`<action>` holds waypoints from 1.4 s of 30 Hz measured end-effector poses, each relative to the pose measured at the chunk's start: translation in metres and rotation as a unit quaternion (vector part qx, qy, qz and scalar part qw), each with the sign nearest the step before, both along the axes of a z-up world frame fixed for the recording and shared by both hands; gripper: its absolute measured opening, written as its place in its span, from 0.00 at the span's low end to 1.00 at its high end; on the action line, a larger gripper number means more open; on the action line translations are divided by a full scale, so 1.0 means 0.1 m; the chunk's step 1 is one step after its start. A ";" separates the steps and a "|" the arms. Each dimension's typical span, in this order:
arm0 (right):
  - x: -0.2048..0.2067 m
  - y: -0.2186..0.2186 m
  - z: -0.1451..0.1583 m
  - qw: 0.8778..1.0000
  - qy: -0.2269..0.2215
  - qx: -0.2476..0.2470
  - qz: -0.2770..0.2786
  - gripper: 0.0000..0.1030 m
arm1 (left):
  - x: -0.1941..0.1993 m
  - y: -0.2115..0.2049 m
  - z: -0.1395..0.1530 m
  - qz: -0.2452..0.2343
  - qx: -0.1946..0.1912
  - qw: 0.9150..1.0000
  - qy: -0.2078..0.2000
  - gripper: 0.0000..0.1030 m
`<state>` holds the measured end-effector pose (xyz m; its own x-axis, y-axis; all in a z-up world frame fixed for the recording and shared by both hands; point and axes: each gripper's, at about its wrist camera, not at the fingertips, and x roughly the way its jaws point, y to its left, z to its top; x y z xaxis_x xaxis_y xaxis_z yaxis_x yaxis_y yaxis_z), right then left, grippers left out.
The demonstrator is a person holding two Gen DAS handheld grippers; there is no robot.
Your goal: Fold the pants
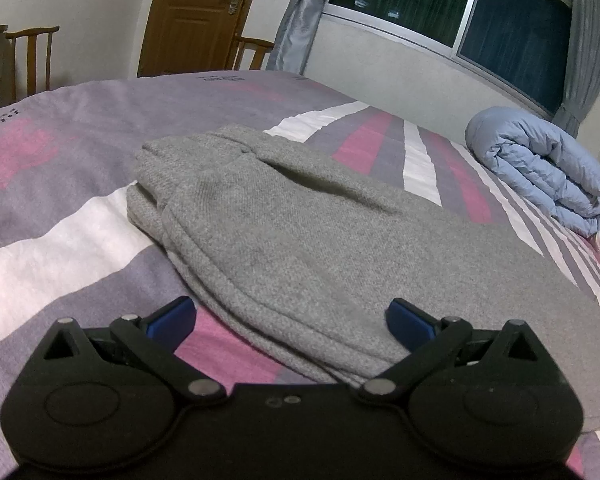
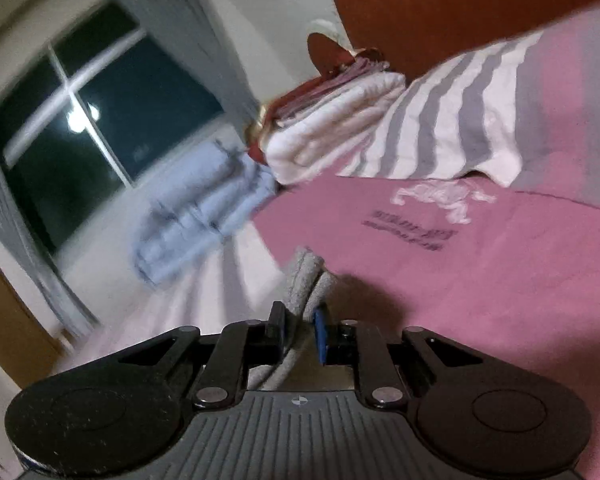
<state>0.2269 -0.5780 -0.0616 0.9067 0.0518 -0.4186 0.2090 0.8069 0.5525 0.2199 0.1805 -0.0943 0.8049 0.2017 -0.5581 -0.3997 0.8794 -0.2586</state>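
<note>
On the bed with the striped purple, pink and white cover [image 1: 80, 240], grey knit fabric pants [image 1: 292, 240] lie folded over in layers, running from just ahead of the left gripper [image 1: 291, 318] toward the far side. Left gripper jaws spread wide, nothing between them, blue pads either side of the near pants edge, hovering just above the fabric. Right gripper [image 2: 300, 330] jaws nearly closed, pinching a bunched grey pants fold [image 2: 306, 280] that sticks up between the pads; view is tilted and motion-blurred. Rolled light-blue quilted duvet [image 1: 540, 172] sits well apart from the pants near the window wall. Right view also shows a striped pillow [image 2: 480, 120] and a stack of white folded bedding [image 2: 332, 128] at the brown headboard [image 2: 440, 4]
</note>
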 end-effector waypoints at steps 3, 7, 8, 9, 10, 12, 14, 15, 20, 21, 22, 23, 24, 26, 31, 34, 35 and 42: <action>-0.04 -0.25 -0.43 0.993 0.034 0.113 -0.024 0.19 | -0.02 0.01 0.00 -0.001 -0.002 1.000 -0.002 0.94; -0.40 -0.30 -0.30 0.984 -0.019 0.130 -0.123 0.25 | -0.02 0.01 -0.01 -0.001 -0.003 1.000 -0.003 0.94; -0.44 -0.35 -0.30 0.980 -0.028 0.156 -0.122 0.24 | -0.02 0.01 -0.01 0.000 -0.002 1.000 -0.002 0.94; -0.43 -0.35 -0.26 0.981 -0.025 0.158 -0.112 0.24 | -0.02 0.00 0.00 0.000 -0.001 1.000 -0.002 0.94; -0.43 -0.34 -0.21 0.983 -0.025 0.152 -0.097 0.24 | -0.02 0.00 0.00 0.000 -0.001 1.000 -0.002 0.94; -0.42 -0.27 -0.14 0.987 -0.031 0.145 -0.066 0.24 | -0.02 -0.01 0.00 0.000 -0.001 1.000 -0.002 0.94; -0.33 -0.17 -0.12 0.988 -0.032 0.144 -0.038 0.24 | -0.01 -0.01 0.00 0.000 -0.001 1.000 -0.001 0.94; -0.26 -0.10 -0.11 0.990 -0.022 0.134 -0.034 0.24 | -0.01 -0.01 0.00 0.000 -0.001 1.000 -0.001 0.94; 0.03 0.15 -0.23 0.992 0.046 0.101 -0.054 0.15 | -0.02 -0.02 0.01 0.000 -0.001 1.000 -0.004 0.94; 0.02 0.24 -0.12 0.996 0.020 0.075 -0.037 0.15 | -0.02 -0.01 0.01 -0.001 -0.002 1.000 -0.005 0.94; 0.02 0.32 -0.05 0.998 0.007 0.060 -0.020 0.15 | -0.02 -0.01 0.02 0.000 -0.003 1.000 -0.005 0.94; 0.08 0.37 -0.01 0.999 0.009 0.048 -0.004 0.15 | -0.03 -0.02 0.04 0.002 -0.002 1.000 -0.008 0.94; 0.15 0.43 0.02 0.999 0.017 0.039 0.009 0.15 | -0.04 -0.03 0.07 0.002 0.001 1.000 -0.016 0.94; 0.23 0.49 0.04 0.999 0.015 0.033 0.014 0.15 | -0.04 -0.05 0.09 0.001 0.006 1.000 -0.022 0.94; 0.60 0.66 -0.05 0.998 0.019 0.038 0.040 0.15 | -0.03 -0.06 0.21 0.022 0.038 0.998 -0.040 0.94; 0.93 0.67 -0.16 0.997 0.032 0.026 0.060 0.15 | -0.03 -0.01 0.27 0.035 0.045 0.997 -0.047 0.94; 1.02 0.66 -0.20 0.997 0.046 0.015 0.052 0.15 | 0.00 0.03 0.26 0.037 0.037 0.998 -0.038 0.94; 0.58 0.63 -0.15 0.999 0.029 0.034 0.005 0.03 | 0.00 0.25 0.13 0.068 -0.034 0.997 -0.014 0.94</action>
<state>0.2850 -0.5146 -0.0765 0.8799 0.0915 -0.4662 0.2344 0.7699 0.5936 0.2202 0.2056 -0.0815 0.7887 0.2720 -0.5514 -0.5052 0.7979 -0.3289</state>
